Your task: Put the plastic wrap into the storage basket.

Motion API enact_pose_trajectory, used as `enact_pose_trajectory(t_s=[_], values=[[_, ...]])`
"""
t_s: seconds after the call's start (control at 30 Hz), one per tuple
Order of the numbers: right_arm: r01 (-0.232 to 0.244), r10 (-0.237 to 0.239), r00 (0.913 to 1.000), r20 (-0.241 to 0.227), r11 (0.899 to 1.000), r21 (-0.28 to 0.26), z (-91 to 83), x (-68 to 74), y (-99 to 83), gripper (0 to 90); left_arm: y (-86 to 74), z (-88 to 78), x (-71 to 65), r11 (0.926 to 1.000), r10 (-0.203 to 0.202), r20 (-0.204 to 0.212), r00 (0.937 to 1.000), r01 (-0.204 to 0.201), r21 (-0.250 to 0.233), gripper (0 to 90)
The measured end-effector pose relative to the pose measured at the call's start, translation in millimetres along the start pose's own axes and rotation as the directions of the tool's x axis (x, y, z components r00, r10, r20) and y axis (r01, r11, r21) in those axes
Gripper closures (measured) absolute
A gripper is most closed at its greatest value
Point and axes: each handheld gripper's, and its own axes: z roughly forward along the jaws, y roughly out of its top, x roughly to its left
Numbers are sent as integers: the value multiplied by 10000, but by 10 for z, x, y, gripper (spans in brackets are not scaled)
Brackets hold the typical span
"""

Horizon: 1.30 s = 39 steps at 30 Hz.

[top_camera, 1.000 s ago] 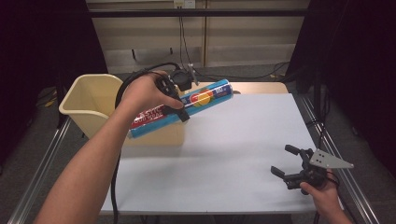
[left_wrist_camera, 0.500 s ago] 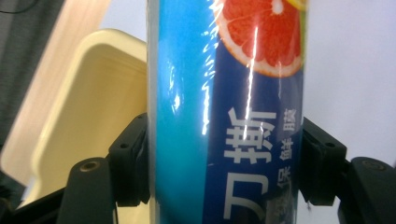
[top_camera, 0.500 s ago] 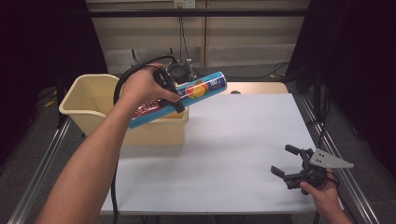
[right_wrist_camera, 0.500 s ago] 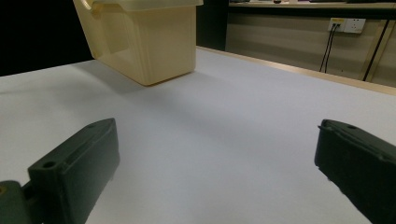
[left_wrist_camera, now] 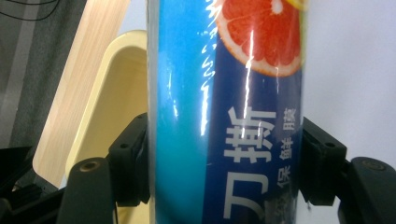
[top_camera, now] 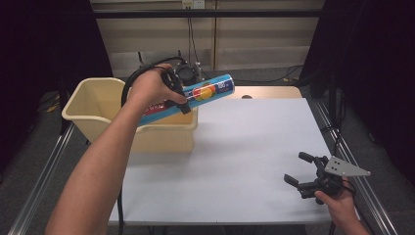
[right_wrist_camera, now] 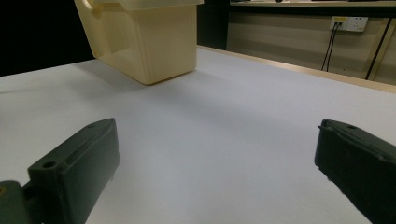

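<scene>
Up over the near-right corner of the cream bin [top_camera: 105, 105], a blue tube [top_camera: 195, 97] is clamped across its middle by the left gripper [top_camera: 178, 93], jaws pressed tight on both sides, tube tilted with its far end higher. Off to the right, well apart, the right gripper [top_camera: 304, 171] is held low over the white bench [top_camera: 244, 147], jaws spread wide with nothing between them.

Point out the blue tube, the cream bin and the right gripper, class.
blue tube [top_camera: 208, 91], high view, on its printed middle.
cream bin [top_camera: 166, 139], high view, on its front wall.
right gripper [top_camera: 297, 169], high view, midway between its open fingertips.
</scene>
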Motion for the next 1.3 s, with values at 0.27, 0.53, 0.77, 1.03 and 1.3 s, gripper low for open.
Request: enact_pose_trajectory(t_s=[0.27,0.53,0.77,1.03,1.3], values=[[-24,24,10000,37,10000,16,-8,-9,-3,0,26,65,34,9994,344,-106,9994,-343,105,321],[-33,33,10000,25,10000,40,-4,-7,-8,0,38,109,69,9984,562,-199,9982,-563,-17,320],[-79,80,10000,-25,9999,85,0,-12,-18,0,53,131,106,9986,532,-206,9984,-532,49,320],[-69,69,10000,-6,10000,67,-5,-14,-15,0,63,168,133,9978,661,-298,9974,-662,-35,320],[-57,57,10000,-24,10000,51,-4,-13,-14,0,75,203,138,9969,791,-325,9963,-791,18,320]])
